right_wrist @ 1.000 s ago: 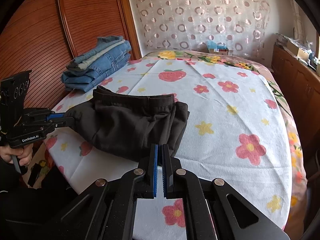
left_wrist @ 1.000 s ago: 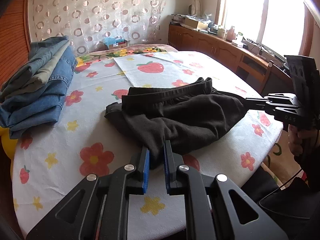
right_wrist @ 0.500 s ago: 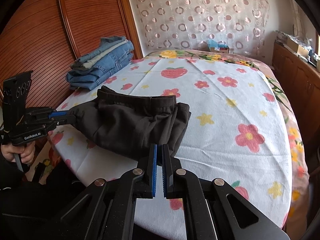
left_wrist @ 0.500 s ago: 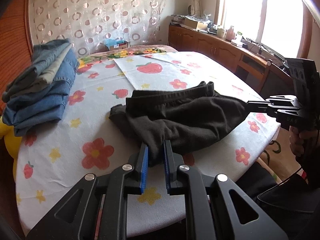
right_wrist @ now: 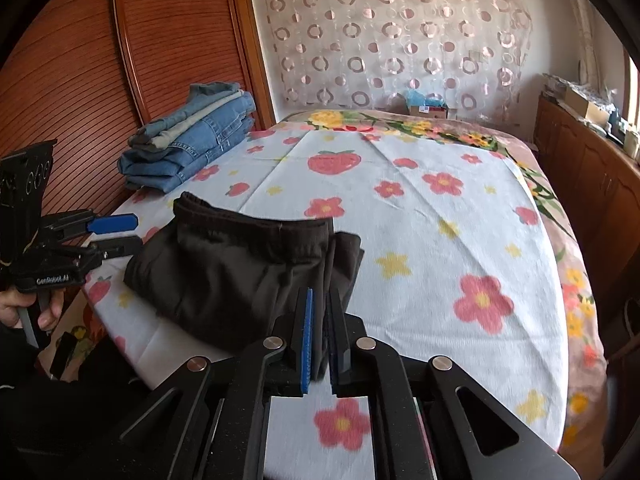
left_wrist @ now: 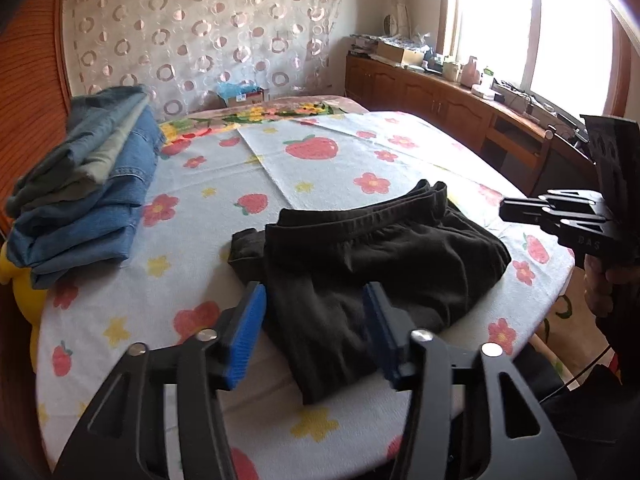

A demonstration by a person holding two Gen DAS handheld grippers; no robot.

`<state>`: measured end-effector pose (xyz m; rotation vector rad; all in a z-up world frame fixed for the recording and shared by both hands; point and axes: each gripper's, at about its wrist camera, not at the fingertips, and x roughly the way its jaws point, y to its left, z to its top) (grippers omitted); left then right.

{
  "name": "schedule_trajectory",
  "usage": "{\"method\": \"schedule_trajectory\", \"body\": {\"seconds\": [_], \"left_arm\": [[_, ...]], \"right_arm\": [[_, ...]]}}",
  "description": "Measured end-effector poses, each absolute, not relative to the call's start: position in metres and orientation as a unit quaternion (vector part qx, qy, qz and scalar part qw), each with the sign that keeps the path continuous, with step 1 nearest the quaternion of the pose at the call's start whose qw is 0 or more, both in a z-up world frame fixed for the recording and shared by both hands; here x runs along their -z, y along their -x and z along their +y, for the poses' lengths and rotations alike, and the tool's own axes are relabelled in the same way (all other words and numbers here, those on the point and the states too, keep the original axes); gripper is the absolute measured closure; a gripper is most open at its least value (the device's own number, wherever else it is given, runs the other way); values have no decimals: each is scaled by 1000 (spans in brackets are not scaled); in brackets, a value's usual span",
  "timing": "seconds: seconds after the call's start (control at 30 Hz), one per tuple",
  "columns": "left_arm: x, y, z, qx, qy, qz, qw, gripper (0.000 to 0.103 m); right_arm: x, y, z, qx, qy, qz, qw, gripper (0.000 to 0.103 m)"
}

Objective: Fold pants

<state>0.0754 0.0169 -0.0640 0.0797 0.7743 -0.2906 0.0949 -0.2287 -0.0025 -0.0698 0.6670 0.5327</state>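
1. Black fabric pants point(left_wrist: 372, 264), folded into a compact bundle, lie on the flower-and-strawberry printed tablecloth point(left_wrist: 328, 168) at the near table edge, waistband at twelve o'clock from the left gripper point(left_wrist: 316, 332).
2. Left gripper: jaws spread wide, blue pads straddling the bundle's near corner, gripping nothing.
3. Right gripper point(right_wrist: 320, 340): jaws nearly together, pinching the bundle's near edge, it seems.
4. Long axis runs gripper to gripper; from the right, the bundle stretches toward ten o'clock.
5. Stacked blue denim jeans point(left_wrist: 84, 192) sit at ten o'clock, well apart.
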Motion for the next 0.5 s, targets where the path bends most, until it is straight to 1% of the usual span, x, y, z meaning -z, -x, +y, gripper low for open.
{"method": "schedule_trajectory", "body": {"seconds": [0.03, 0.1, 0.13, 0.2, 0.27, 0.5], "left_arm": [[66, -79, 17, 139, -36, 378, 915, 31], [69, -86, 19, 139, -28, 381, 914, 27], [71, -90, 20, 135, -26, 384, 913, 27], [73, -98, 22, 129, -22, 386, 913, 27], [75, -105, 23, 124, -22, 389, 913, 27], [82, -129, 24, 119, -25, 406, 906, 27]], "right_arm": [[3, -99, -226, -259, 36, 324, 909, 93], [5, -108, -221, -262, 39, 323, 909, 84], [7, -112, -218, -264, 40, 323, 908, 82], [9, -120, -214, -268, 41, 325, 906, 74], [12, -129, -210, -271, 43, 327, 905, 70], [20, -155, -198, -281, 52, 346, 894, 69]]}}
